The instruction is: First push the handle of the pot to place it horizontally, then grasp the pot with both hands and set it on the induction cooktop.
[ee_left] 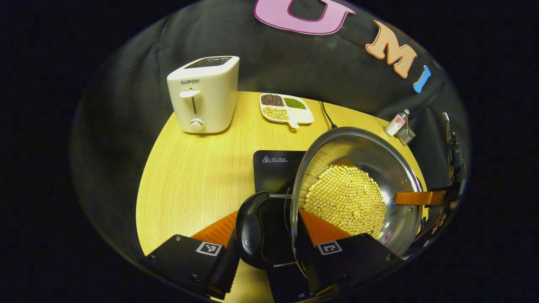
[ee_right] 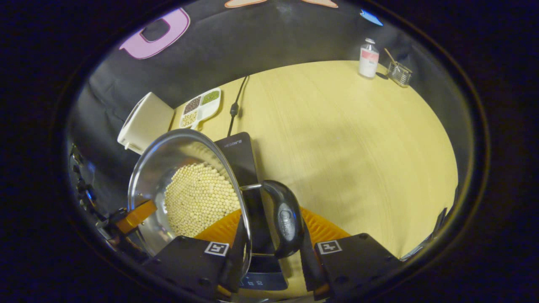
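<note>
The left gripper (ee_left: pixel 269 242) has its two fingers closed on one black side handle (ee_left: pixel 252 230) of the steel pot (ee_left: pixel 396 168), one finger outside the handle and the other reaching over the rim into the bowl. The right gripper (ee_right: pixel 271 242) grips the opposite black handle (ee_right: pixel 285 219) in the same way, its fingers pressed to either side of it. The pot holds a heap of pale yellow beans (ee_left: pixel 345 200) and is tilted in both views, carried between the two grippers above the black cooktop (ee_left: pixel 276 170), which lies flat on the round wooden table (ee_left: pixel 189 176); whether the pot touches the cooktop cannot be told. In the left gripper view the far gripper shows as a finger over the pot's right rim. At the back of the table stand a white toaster (ee_left: pixel 205 94) and a divided white dish of grains (ee_left: pixel 285 108), with a dark cable (ee_left: pixel 326 114) running just beside the dish. A small bottle (ee_right: pixel 369 57) and a wire holder (ee_right: pixel 398 73) sit near the far edge, well apart from the pot.
</note>
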Action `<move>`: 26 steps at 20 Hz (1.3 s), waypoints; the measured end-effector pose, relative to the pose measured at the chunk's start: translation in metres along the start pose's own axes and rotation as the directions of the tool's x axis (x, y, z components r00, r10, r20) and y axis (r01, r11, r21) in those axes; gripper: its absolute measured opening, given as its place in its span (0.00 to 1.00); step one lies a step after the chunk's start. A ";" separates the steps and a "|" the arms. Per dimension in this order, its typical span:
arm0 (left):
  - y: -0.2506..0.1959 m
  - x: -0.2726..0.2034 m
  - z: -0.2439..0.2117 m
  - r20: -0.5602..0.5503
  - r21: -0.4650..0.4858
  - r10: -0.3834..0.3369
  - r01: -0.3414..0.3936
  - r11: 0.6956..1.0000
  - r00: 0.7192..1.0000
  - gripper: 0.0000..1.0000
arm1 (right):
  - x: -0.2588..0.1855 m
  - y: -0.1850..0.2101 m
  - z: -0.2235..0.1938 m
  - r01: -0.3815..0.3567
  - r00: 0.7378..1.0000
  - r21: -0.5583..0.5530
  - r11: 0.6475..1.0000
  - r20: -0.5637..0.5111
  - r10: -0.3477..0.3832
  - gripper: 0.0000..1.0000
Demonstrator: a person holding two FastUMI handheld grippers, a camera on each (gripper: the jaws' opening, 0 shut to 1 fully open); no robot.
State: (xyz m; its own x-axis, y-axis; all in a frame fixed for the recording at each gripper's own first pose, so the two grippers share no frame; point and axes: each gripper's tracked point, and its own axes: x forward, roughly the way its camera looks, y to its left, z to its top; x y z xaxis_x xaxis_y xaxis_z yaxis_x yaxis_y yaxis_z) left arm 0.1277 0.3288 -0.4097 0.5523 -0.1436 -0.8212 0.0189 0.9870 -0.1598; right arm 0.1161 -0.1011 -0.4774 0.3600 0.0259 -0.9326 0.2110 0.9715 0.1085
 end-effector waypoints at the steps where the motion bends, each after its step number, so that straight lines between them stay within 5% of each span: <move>1: 0.004 -0.002 0.001 0.004 0.004 0.022 -0.022 1.000 1.000 0.72 | -0.002 -0.001 0.001 0.010 1.000 -0.002 1.000 0.015 -0.010 0.61; 4: 0.008 -0.012 0.008 0.045 0.003 0.059 -0.059 0.998 0.997 0.90 | -0.015 -0.004 0.016 -0.001 0.997 0.029 1.000 0.072 -0.001 0.65; 16: -0.009 -0.075 0.059 0.314 0.013 0.141 -0.153 0.988 0.939 0.90 | -0.076 -0.019 0.040 -0.110 0.972 -0.012 0.994 0.209 0.110 0.94; 24: -0.098 -0.157 0.072 0.497 -0.009 0.128 -0.142 0.990 0.858 0.90 | -0.157 -0.055 0.076 -0.212 0.852 -0.189 0.959 0.446 0.276 0.93; 26: -0.123 -0.176 0.063 0.510 -0.025 0.138 -0.146 0.989 0.849 0.90 | -0.171 -0.080 0.068 -0.217 0.845 -0.219 0.951 0.446 0.295 0.92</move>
State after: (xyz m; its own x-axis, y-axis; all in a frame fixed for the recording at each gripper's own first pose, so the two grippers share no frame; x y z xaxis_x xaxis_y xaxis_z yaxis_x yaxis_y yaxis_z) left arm 0.0808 0.2371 -0.2113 0.8966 0.0517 -0.4398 -0.0830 0.9952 -0.0522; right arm 0.0992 -0.1988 -0.3035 0.7719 0.2033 -0.6023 -0.0761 0.9702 0.2300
